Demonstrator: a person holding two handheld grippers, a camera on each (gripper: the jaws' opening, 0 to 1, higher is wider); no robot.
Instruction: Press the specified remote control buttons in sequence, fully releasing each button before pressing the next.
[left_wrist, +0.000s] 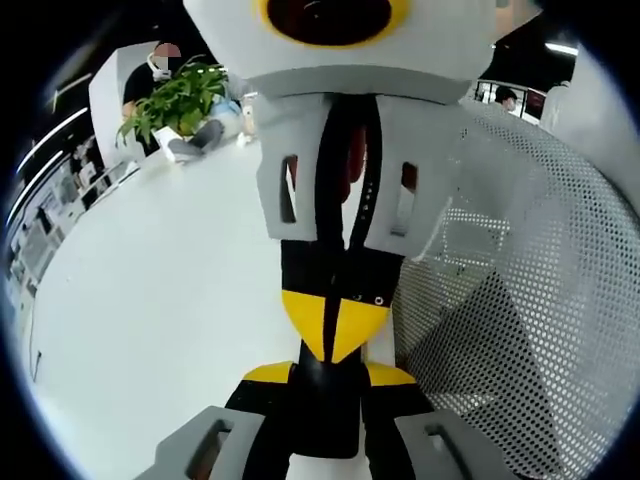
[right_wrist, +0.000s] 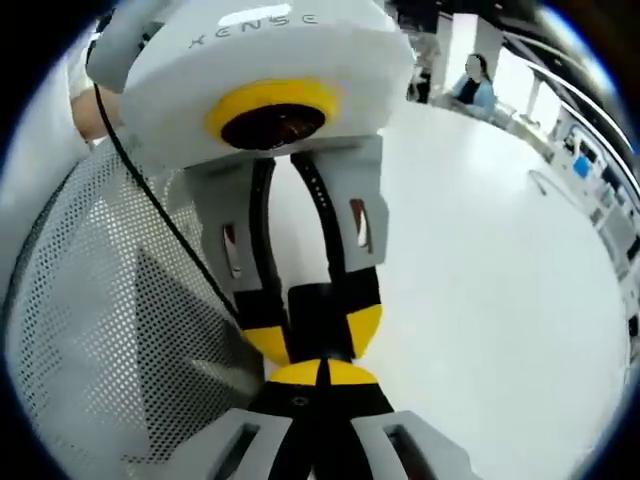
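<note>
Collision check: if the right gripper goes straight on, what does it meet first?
The left gripper, which faces it tip to tip. They look almost touching, though depth is unclear.

Hand-held grippers (left_wrist: 335, 375) (right_wrist: 322, 375) tip-to-tip; both closed

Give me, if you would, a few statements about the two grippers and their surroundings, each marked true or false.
1. The right gripper has its fingers closed together. True.
2. The left gripper has nothing between its fingers. False: a black object sits between its yellow tips.
3. A green leafy plant stands at the far side of the white table. True.
4. The surface beside the grippers is solid black. False: it is a white perforated mesh.
5. The two grippers point away from each other. False: they face each other, tip to tip.
</note>
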